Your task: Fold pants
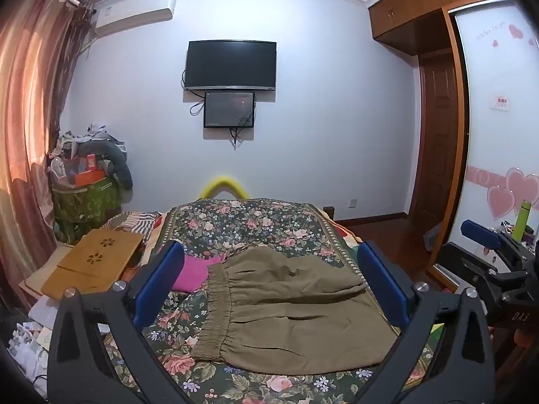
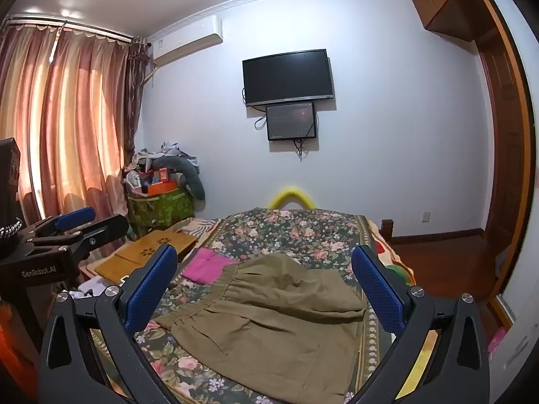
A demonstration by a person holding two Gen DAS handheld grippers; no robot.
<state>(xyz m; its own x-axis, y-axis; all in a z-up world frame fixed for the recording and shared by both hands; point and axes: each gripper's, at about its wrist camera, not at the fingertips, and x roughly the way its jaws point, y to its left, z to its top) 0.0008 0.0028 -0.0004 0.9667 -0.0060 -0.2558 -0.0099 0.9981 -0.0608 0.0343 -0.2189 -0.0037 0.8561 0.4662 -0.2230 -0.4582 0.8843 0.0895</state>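
Olive pants (image 1: 289, 306) are lying folded on floral bedspread (image 1: 242, 225), at 12 o'clock between both jaw pairs. Left gripper (image 1: 269, 286) and right gripper (image 2: 266, 289) are hovering wide apart, gripping nothing.

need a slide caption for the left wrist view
Open left claw above folded olive-khaki pants on a floral bedspread, pink folded cloth beside the waistband.
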